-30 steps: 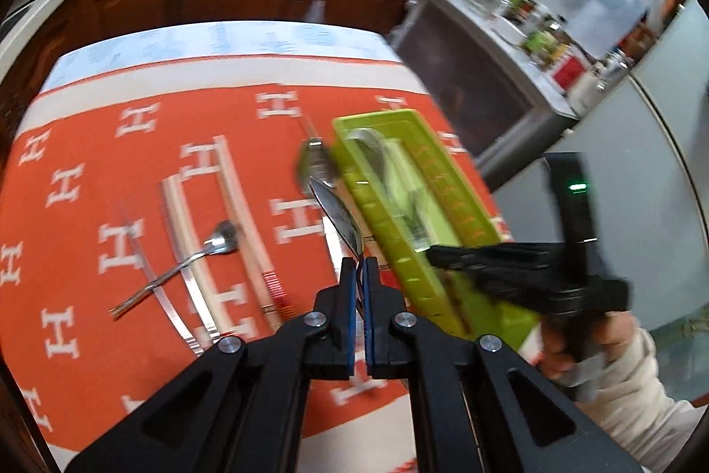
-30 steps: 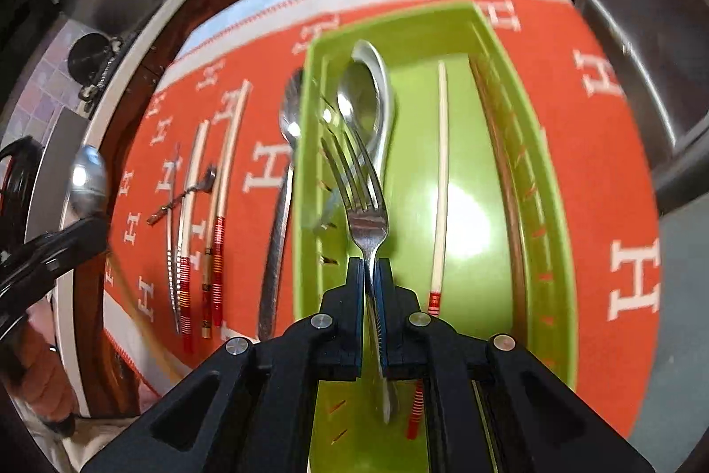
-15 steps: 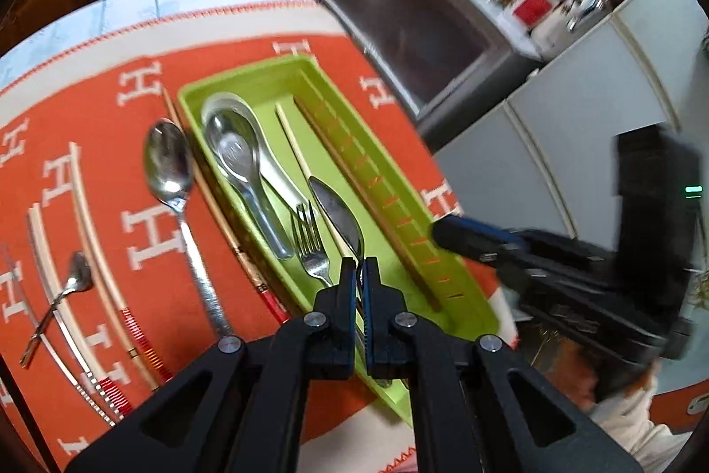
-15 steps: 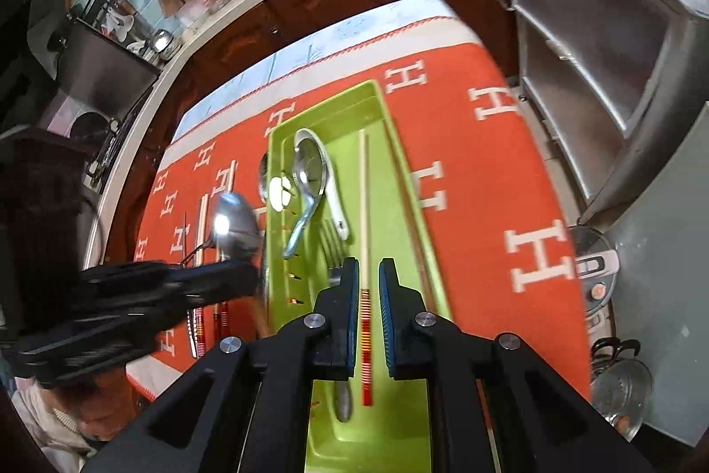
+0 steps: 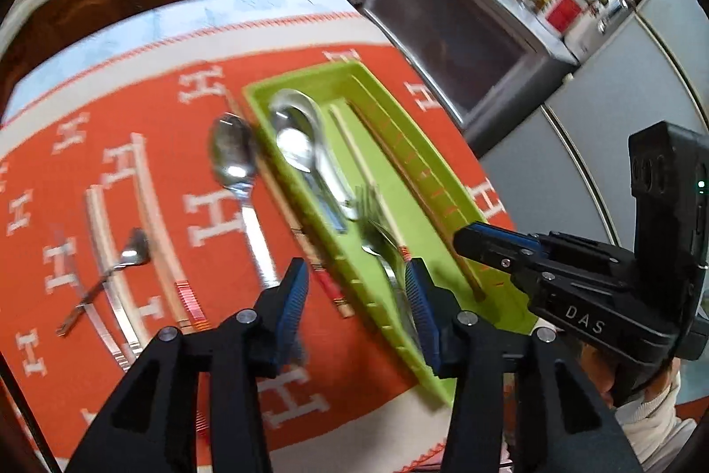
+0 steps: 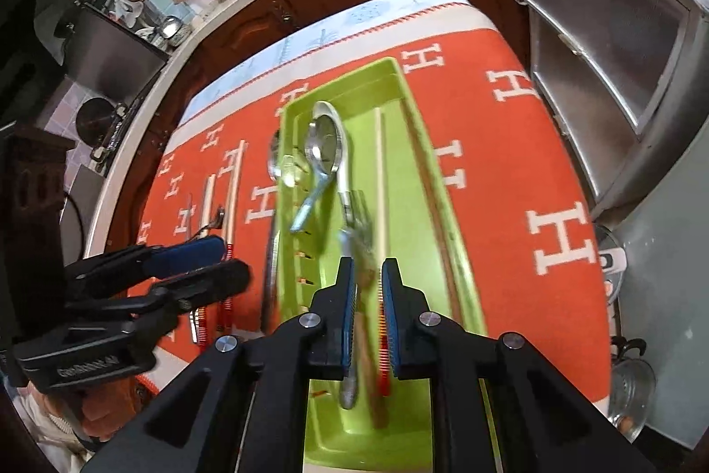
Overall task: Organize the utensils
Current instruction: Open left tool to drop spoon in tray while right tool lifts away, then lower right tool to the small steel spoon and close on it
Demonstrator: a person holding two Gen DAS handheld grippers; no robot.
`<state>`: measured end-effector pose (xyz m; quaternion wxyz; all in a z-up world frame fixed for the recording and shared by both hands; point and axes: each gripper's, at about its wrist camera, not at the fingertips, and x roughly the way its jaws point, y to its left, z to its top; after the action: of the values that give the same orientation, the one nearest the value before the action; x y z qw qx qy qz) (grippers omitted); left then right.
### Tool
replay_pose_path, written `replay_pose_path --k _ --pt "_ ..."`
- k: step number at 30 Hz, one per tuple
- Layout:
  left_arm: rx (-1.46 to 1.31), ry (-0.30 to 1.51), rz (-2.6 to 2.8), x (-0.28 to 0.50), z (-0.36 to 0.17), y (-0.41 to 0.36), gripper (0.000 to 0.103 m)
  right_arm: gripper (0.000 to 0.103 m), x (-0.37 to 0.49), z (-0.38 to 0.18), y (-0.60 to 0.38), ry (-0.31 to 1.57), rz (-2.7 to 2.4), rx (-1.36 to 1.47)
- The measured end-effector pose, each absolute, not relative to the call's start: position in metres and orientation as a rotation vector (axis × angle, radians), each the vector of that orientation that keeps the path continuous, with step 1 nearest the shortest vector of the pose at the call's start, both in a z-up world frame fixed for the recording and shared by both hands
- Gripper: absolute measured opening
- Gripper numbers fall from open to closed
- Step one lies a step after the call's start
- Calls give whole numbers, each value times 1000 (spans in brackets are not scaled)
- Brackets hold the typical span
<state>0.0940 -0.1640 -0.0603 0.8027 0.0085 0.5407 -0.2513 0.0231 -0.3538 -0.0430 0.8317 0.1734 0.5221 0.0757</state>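
While its jaws have just been opening and stand spread with nothing pinched, the left gripper (image 5: 356, 287) hangs over the green tray's (image 5: 438, 366) near edge; a fork (image 5: 370, 216) lies just ahead inside, a steel spoon (image 5: 232, 158) left on the cloth. The right gripper (image 6: 368, 295), slightly parted and empty, hovers above the fork's handle.

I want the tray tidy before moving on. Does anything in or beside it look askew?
Yes. In the green tray one metal spoon lies slanted across its neighbours instead of along the tray. Outside it, a large spoon and several chopsticks lie loose on the orange cloth.
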Motion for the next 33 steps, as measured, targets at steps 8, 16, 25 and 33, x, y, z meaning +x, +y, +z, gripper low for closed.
replay_pose_path --k 8,16,25,33 --pt "26 1034 -374 81 -31 -108 64 24 26 -10 -316 1059 213 304" --pt "46 948 -270 65 -20 -59 70 25 27 8 -263 1052 267 255" --pt "-5 940 -193 60 -28 -3 71 26 32 9 -194 1085 320 194" --pt "-38 963 -106 59 -45 47 71 26 40 -2 -143 1104 328 143"
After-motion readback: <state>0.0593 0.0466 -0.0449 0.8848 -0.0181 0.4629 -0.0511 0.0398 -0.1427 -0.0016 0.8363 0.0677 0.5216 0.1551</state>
